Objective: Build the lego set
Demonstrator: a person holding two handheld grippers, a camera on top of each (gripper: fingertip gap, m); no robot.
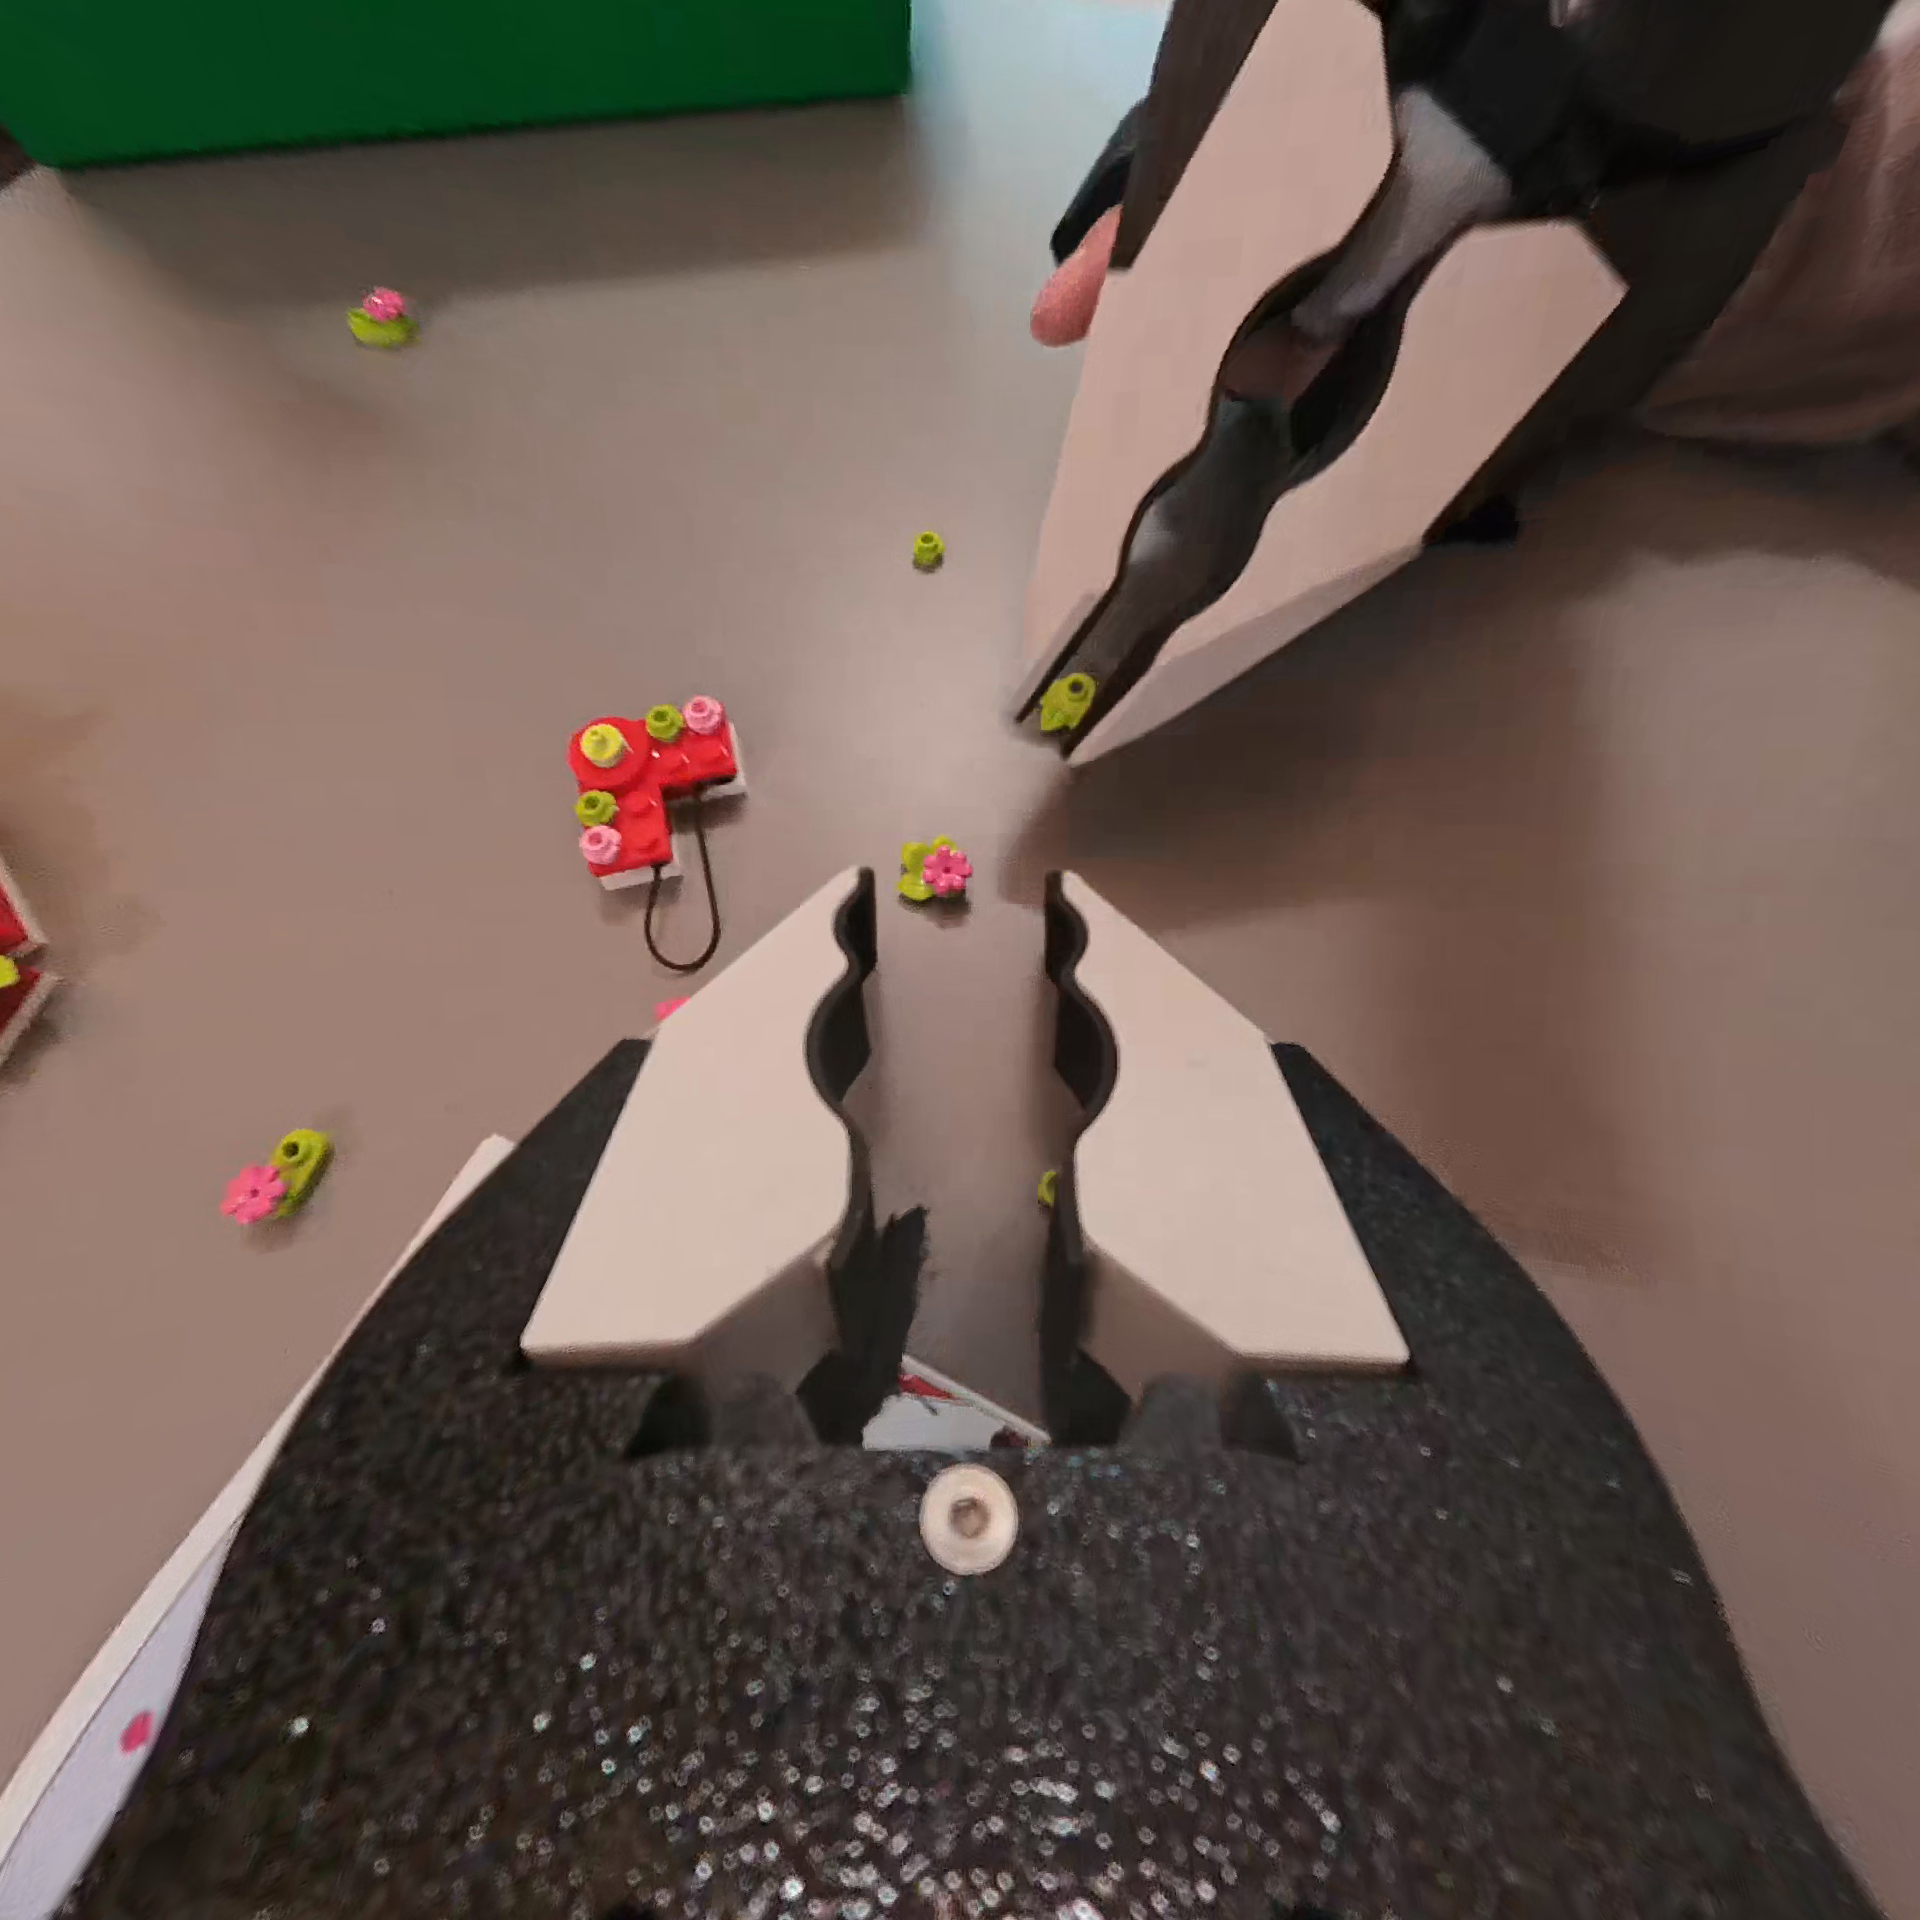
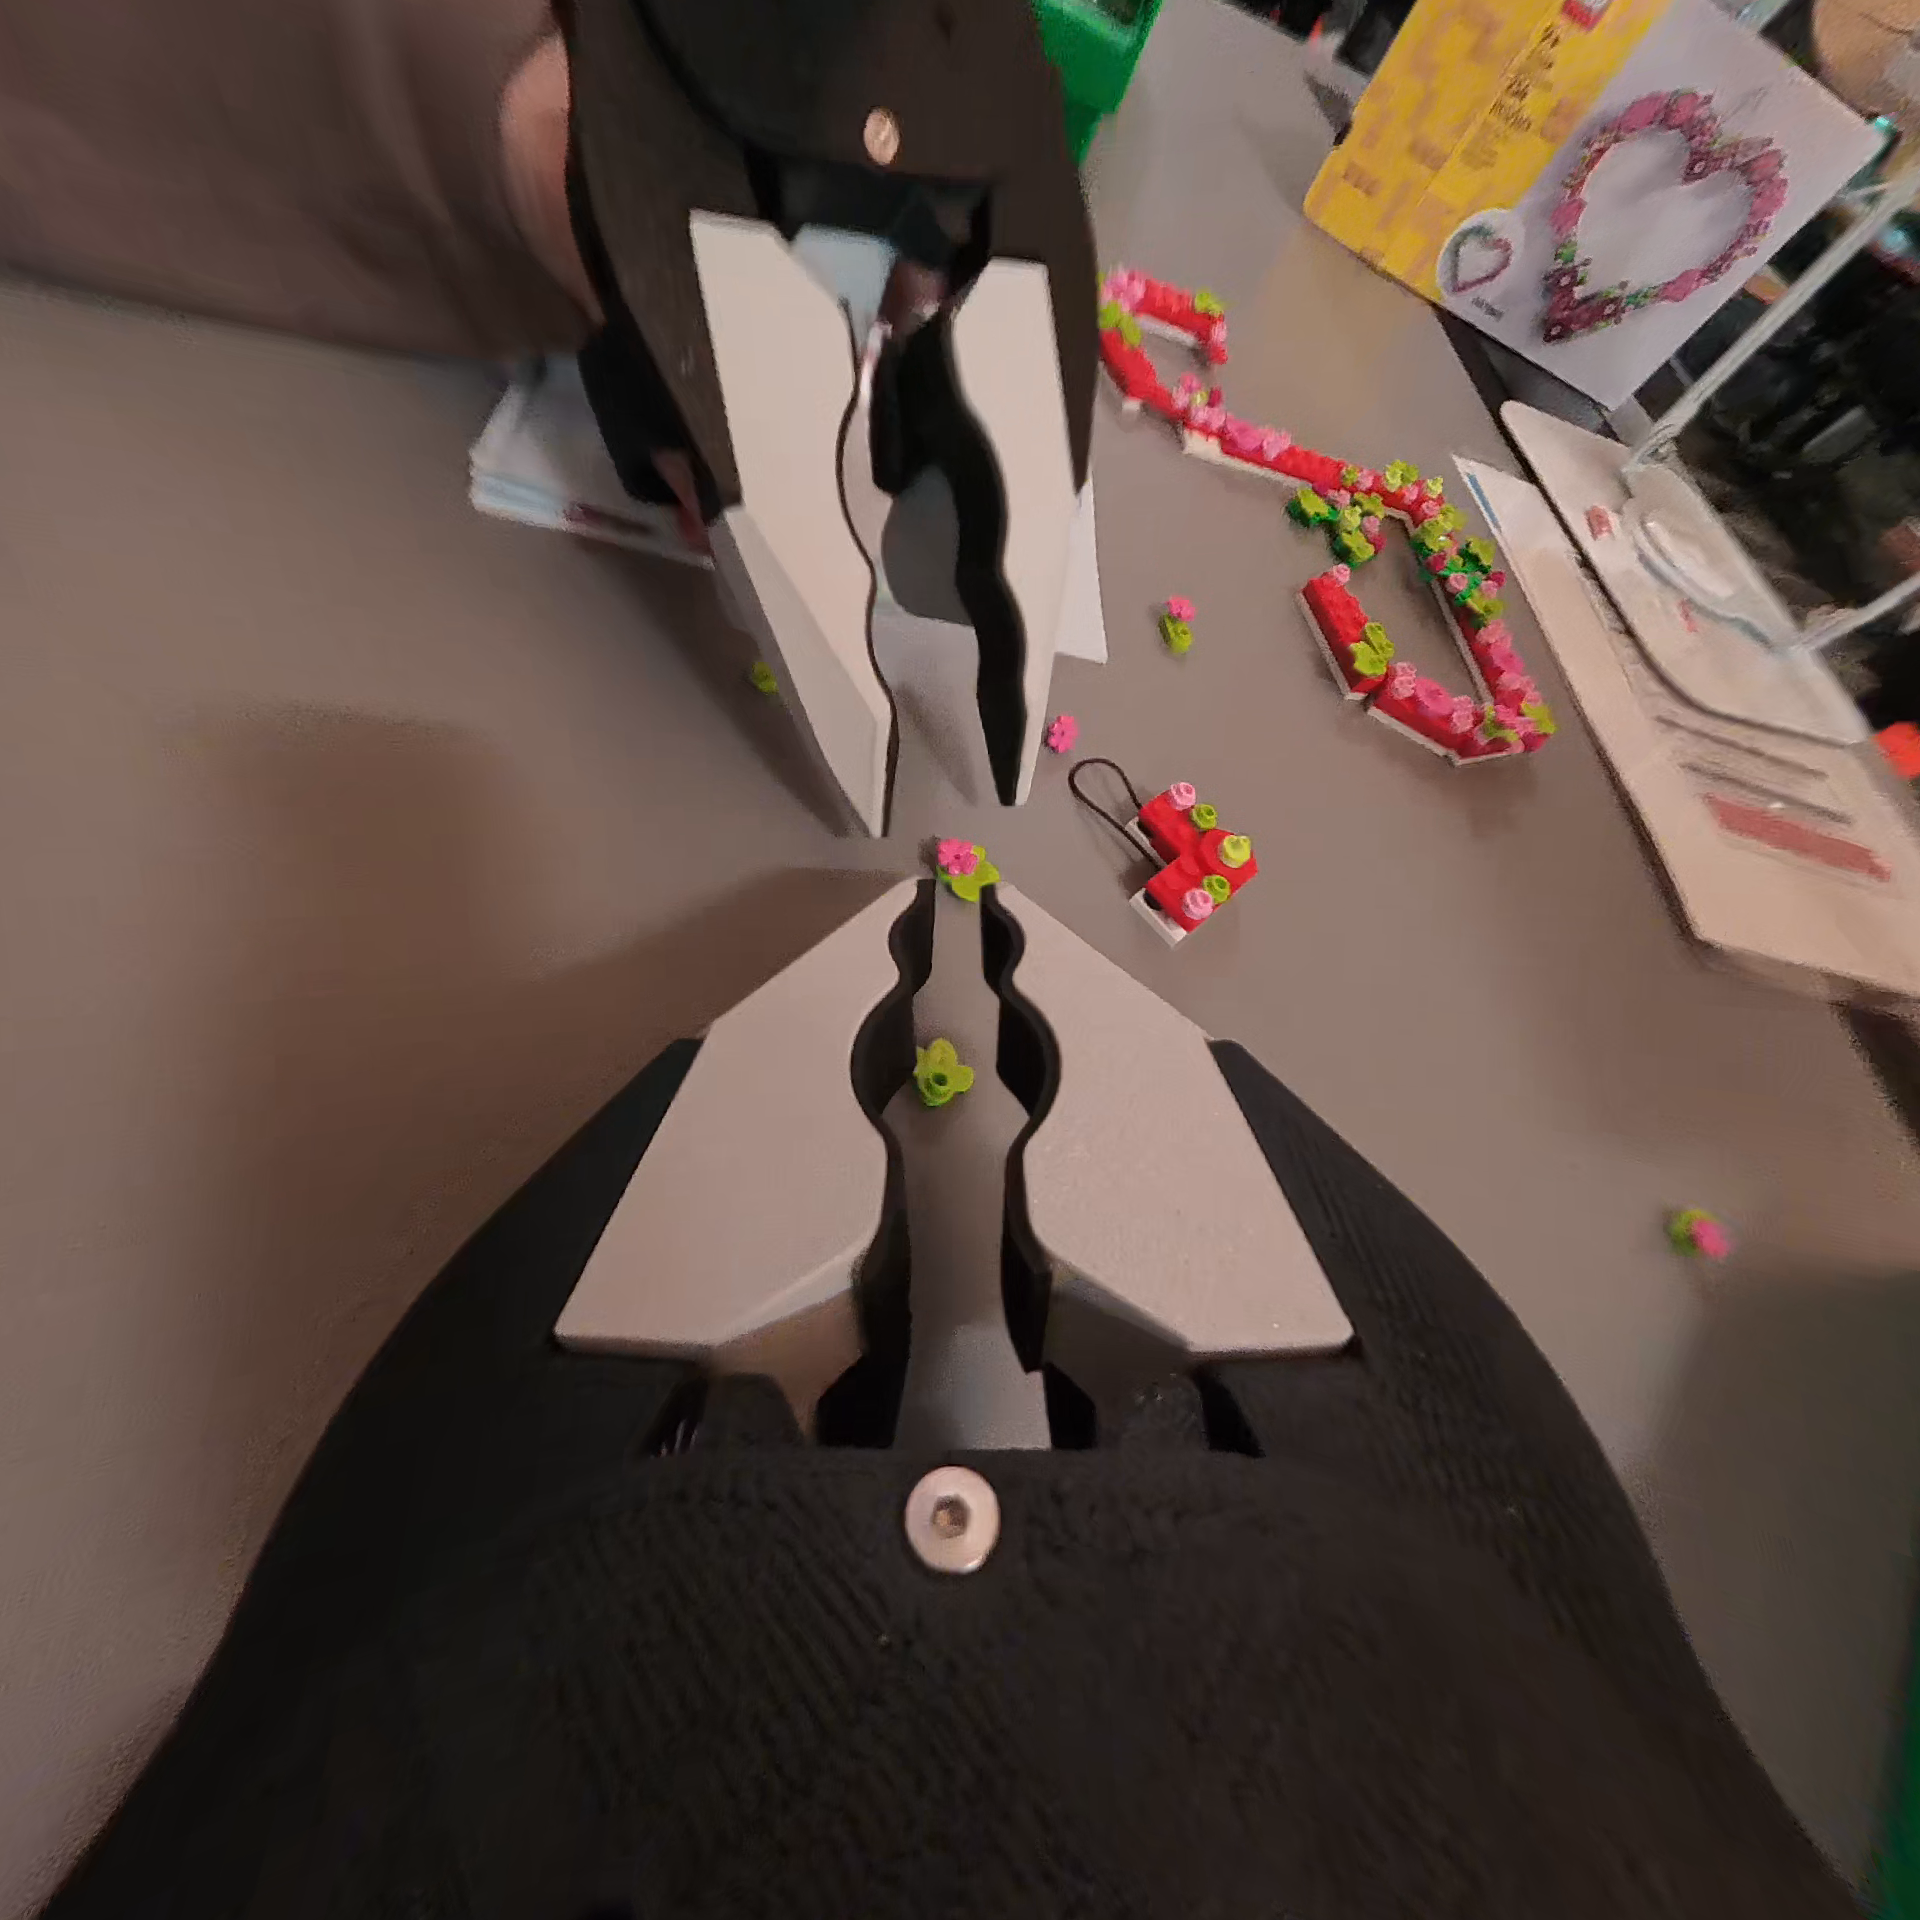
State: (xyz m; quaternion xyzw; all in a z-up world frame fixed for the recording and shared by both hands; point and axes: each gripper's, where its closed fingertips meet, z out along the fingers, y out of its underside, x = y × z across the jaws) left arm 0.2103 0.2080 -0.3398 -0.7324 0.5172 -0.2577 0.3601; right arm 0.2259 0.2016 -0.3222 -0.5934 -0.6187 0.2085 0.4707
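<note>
My left gripper [image 1: 958,899] is open and empty, low over the grey table; it also shows in the right wrist view [image 2: 945,816]. A lime leaf with a pink flower [image 1: 935,868] [image 2: 961,868] lies on the table between the two grippers' tips. My right gripper [image 2: 958,888] [image 1: 1055,732] points at it with jaws a little apart. A bare lime leaf [image 2: 940,1075] [image 1: 1068,701] shows in its gap, not pinched. A red L-shaped assembly [image 1: 649,779] [image 2: 1195,862] with lime and pink studs and a dark string loop lies nearby.
Larger red flowered sections [image 2: 1403,623] lie farther off, near the set's box [image 2: 1558,156] and a booklet [image 2: 1766,810]. Loose flower pieces [image 1: 275,1174] [image 1: 382,317] [image 2: 1176,623] and a lime stud [image 1: 928,549] are scattered. A green bin [image 1: 447,62] stands at the back. The tips of both grippers are at nearly the same place. The lime stud [image 1: 928,549] sits 7 cm or so from the ends of my right fingers.
</note>
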